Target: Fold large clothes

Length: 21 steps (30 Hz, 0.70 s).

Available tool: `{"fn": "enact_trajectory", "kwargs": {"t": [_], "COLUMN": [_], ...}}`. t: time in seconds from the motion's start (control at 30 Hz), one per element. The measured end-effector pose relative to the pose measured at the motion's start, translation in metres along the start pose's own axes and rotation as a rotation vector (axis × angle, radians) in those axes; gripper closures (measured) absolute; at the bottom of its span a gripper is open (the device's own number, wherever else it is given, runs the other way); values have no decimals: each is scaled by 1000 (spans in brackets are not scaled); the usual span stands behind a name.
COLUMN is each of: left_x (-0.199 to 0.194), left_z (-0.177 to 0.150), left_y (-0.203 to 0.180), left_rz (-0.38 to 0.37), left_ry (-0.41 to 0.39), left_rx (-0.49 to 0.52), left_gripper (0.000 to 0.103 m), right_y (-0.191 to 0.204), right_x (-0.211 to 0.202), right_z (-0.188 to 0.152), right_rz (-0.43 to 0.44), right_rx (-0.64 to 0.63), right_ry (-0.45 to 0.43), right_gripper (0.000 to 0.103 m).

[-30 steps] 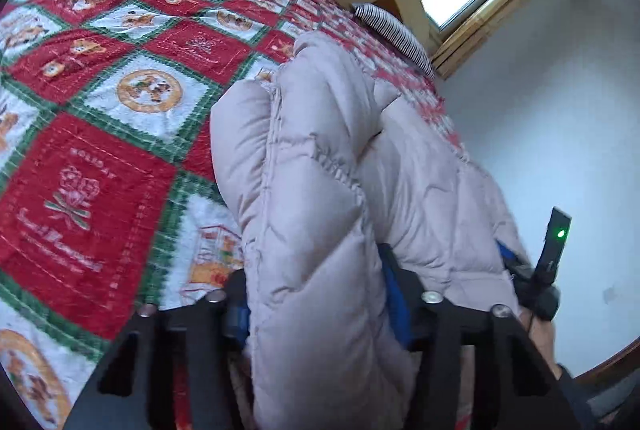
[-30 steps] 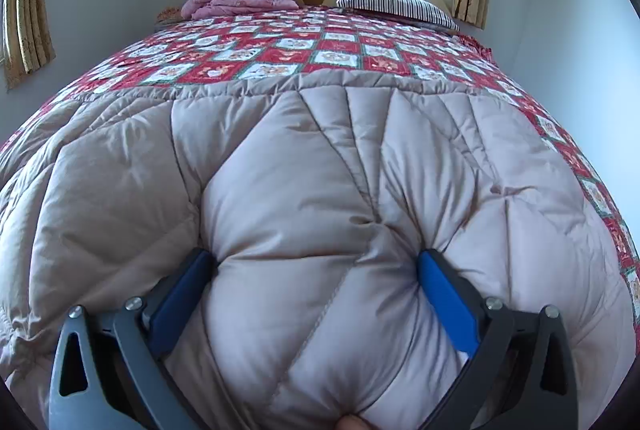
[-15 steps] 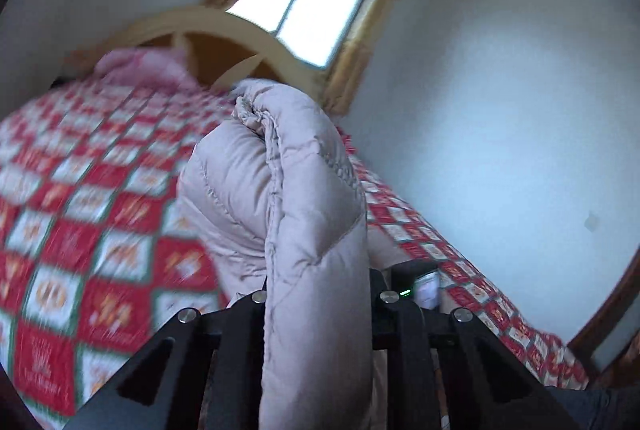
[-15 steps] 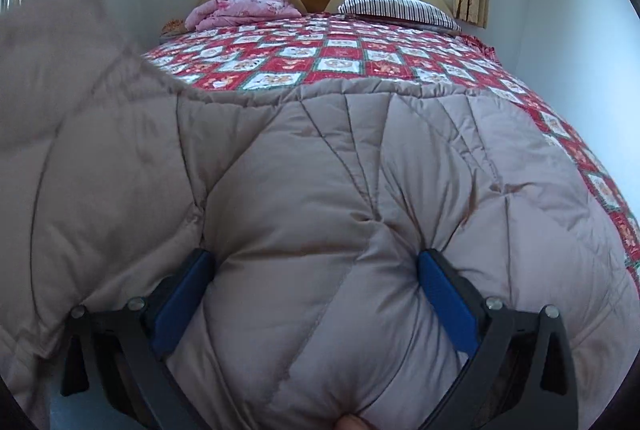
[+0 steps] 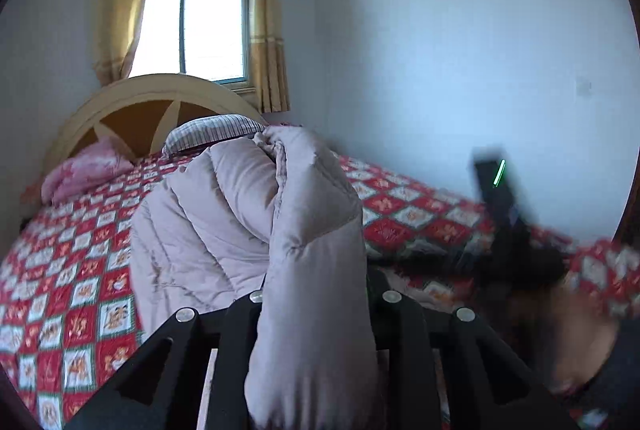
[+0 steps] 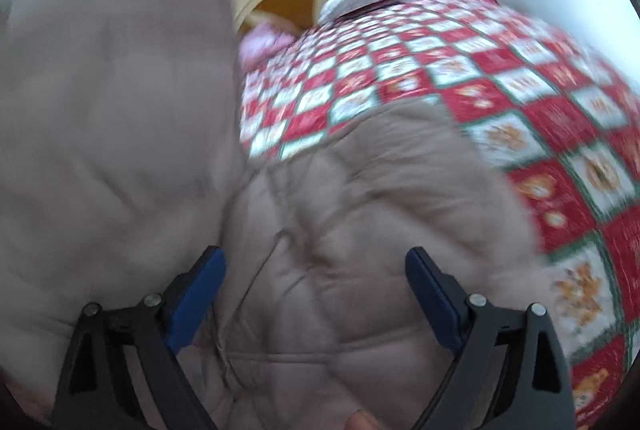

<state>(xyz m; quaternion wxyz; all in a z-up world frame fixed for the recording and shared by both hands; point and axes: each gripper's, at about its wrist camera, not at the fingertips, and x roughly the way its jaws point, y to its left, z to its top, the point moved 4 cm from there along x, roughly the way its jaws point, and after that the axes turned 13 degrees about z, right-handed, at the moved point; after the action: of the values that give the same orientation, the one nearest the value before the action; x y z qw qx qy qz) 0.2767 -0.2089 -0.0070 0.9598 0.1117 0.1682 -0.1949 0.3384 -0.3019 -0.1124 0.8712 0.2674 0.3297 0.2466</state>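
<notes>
Coat (image 5: 304, 250), puffy and pale pink, hung in a thick fold pinched between the fingers of the left gripper (image 5: 316, 294), whose jaws were opening a little. More of the coat (image 6: 340, 250) lay between the right gripper's (image 6: 316, 270) blue fingers (image 6: 432, 294), spread wide but closing. Under it was the bed's red quilt (image 5: 72, 270). Farther back sat a striped pillow (image 5: 212, 131), the headboard (image 5: 132, 109) and a window (image 5: 196, 25).

Your pale pink quilted down coat (image 5: 248, 213) lies on the red-and-white patchwork bedspread (image 5: 72, 270), with the striped pillow (image 5: 212, 133) behind it, against the arched wooden headboard (image 5: 132, 109), beneath the curtained window (image 5: 196, 21).
</notes>
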Motion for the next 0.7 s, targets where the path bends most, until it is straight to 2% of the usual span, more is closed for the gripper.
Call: {"fn": "enact_trajectory", "kwargs": {"t": [0.1,0.17,0.23,0.3,0.4,0.47,0.53,0.57,0.6,0.63,0.67,0.7], "left_x": [24,35,42,45,48,40,20,6,-13,-27,-41,-52], "left_z": [-20,-33,-47,-56,-55,-53,-46,-41,-36,-33,-30,-28], "left_y": [-39,-60,-76,-83,-87,-83,-76,-74,-69,-65,-59,-52], "left_rz": [44,66,82,100,119,122,99,88,81,72,66,60], "left_ry": [-7,-10,-22,-33,-33,-23,-32,-49,-79,-107,-141,-163], "left_rx": [143,222,286,324,335,325,296,280,262,248,232,219], "left_gripper": [78,77,76,73,71,68,62,48,30,22,14,12], "right_y": [-30,-32,-25,-13,4,14,16,10,3,-5,-10,-15], "right_x": [-45,-62,-70,-73,-68,-49,-32,-25,-25,-23,-23,-22], "right_z": [26,39,51,62,70,69,68,66,66,67,66,65], "right_rz": [90,137,201,261,295,261,149,96,91,96,59,2], "right_rx": [129,139,123,89,19,-35,-103,-99,-78,-65,-78,-95], "right_ry": [-106,-131,-132,-114,-55,35,98,128,136,140,142,146], "right_gripper": [8,8,8,14,19,20,41,54,54,54,54,54]}}
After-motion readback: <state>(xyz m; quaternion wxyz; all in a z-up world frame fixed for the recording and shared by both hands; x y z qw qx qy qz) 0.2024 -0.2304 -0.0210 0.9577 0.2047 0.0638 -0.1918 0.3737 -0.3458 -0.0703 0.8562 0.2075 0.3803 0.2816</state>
